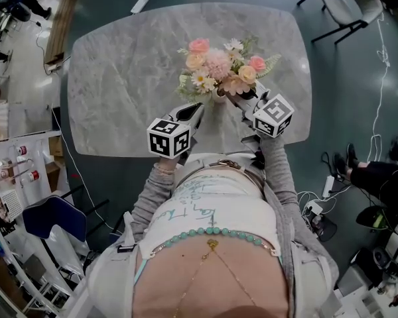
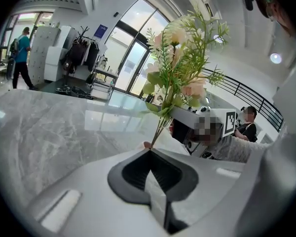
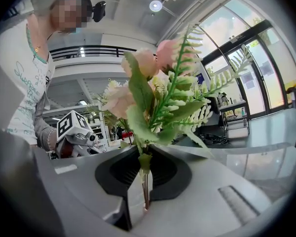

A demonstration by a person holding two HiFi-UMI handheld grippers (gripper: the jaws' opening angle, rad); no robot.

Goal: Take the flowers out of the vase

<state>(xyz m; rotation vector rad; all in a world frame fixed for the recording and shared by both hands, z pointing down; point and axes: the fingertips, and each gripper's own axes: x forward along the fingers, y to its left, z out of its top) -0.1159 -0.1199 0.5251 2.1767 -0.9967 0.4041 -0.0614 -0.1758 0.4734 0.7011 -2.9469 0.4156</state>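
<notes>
We look down on a person standing at a grey marble table (image 1: 119, 78) with a gripper in each hand. Both grippers meet under a bunch of pink, peach and white flowers (image 1: 219, 68) over the near half of the table.

The right gripper (image 3: 146, 157) is clenched on the thin stems (image 3: 146, 189), which run down between its pads while the blooms and ferns fan out above. The left gripper (image 2: 150, 154) has its jaws pressed together with the stems rising just past its tip. We cannot tell whether that tip pinches anything.

No view shows the vase clearly. Only a pale shape under the flowers, between the grippers, hints at it.

We judge the task to be midway. The flowers are firmly grasped, but we cannot tell whether the stems are out of the vase. They would then have to be lifted clear and laid down.
</notes>
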